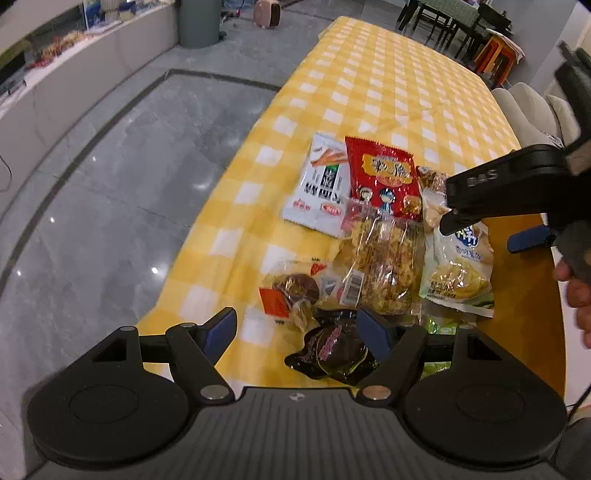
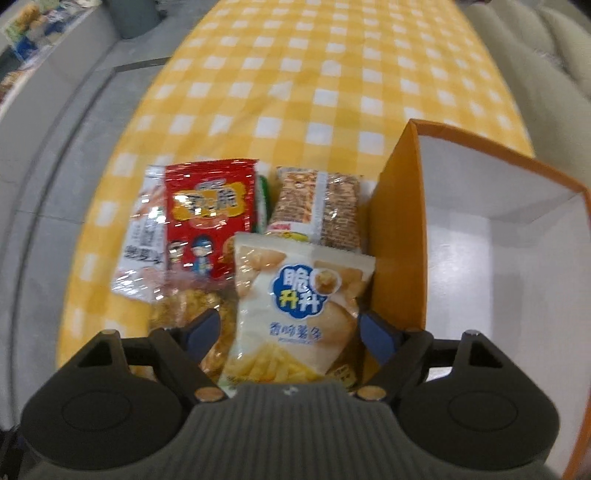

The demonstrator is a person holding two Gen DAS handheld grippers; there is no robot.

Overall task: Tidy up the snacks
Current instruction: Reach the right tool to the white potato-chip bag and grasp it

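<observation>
The right gripper hangs over the cream bag of potato sticks, its jaws spread wide with the bag between them, and the pads do not press on it yet. I think the step in hand is to pick up this bag and put it in the orange box, which stands open and empty just beside it. To do it well, the jaws should come down around the middle of the bag and close gently, because it is soft and puffy and can slip or crush. The left gripper also has its jaws spread, above a dark wrapped snack, and grips nothing. The other packets lie close together on a yellow checked tablecloth. Beyond the table there is a grey polished floor and dark dining chairs.
</observation>
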